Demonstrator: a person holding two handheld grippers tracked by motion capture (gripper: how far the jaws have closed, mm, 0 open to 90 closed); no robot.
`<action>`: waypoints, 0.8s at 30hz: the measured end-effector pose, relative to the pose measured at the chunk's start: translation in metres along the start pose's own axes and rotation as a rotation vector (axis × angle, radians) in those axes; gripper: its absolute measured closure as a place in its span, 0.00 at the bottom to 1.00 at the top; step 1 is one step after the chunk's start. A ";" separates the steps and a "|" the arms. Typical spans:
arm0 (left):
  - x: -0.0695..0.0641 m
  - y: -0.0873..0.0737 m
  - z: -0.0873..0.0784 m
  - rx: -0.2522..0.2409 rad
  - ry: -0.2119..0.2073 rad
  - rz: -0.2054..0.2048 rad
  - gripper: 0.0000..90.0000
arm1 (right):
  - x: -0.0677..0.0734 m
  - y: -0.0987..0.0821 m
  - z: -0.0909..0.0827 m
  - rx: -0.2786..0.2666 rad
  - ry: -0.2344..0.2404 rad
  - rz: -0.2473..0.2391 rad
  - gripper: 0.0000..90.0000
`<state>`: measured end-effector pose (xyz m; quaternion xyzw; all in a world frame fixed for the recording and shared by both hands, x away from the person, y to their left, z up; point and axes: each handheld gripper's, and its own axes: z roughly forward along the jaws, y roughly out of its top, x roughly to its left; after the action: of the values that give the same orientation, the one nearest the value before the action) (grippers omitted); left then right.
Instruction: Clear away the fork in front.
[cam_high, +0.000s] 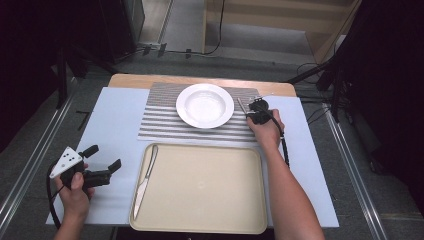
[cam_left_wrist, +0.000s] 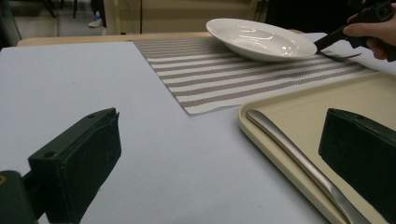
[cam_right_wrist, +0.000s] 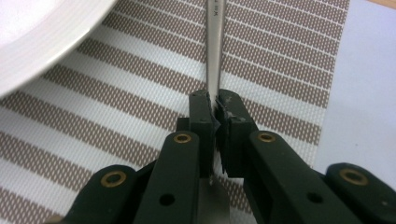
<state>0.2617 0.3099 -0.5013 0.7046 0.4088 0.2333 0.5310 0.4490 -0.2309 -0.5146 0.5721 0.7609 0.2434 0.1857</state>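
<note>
My right gripper (cam_high: 256, 111) is shut on the handle of a metal fork (cam_right_wrist: 214, 46), low over the striped placemat (cam_high: 160, 120) just right of the white plate (cam_high: 205, 105). In the right gripper view the jaws (cam_right_wrist: 217, 109) pinch the thin handle, which runs away from the camera past the plate's rim (cam_right_wrist: 37, 32). The left gripper view shows the fork's head (cam_left_wrist: 343, 56) touching the mat beside the plate (cam_left_wrist: 257, 39). My left gripper (cam_high: 106, 155) rests open and empty at the table's front left, its jaws (cam_left_wrist: 219, 135) wide apart.
A beige tray (cam_high: 200, 185) lies at the front centre with a table knife (cam_high: 145, 175) along its left side; this knife (cam_left_wrist: 299, 158) is close to my left gripper's right jaw. A pale blue sheet (cam_high: 115, 115) covers the table. Cables trail from both grippers.
</note>
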 end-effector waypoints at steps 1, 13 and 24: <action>0.000 0.000 0.000 -0.002 0.001 -0.002 0.00 | 0.000 -0.002 -0.001 -0.001 -0.005 -0.006 0.97; -0.001 0.000 0.001 0.005 0.004 0.006 0.00 | 0.000 -0.021 -0.019 0.051 0.039 0.022 0.93; -0.001 0.000 0.000 -0.001 0.001 0.000 0.00 | 0.000 0.001 -0.007 0.088 0.023 -0.016 0.89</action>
<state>0.2616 0.3093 -0.5014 0.7043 0.4087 0.2339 0.5312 0.4459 -0.2316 -0.5079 0.5708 0.7775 0.2146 0.1537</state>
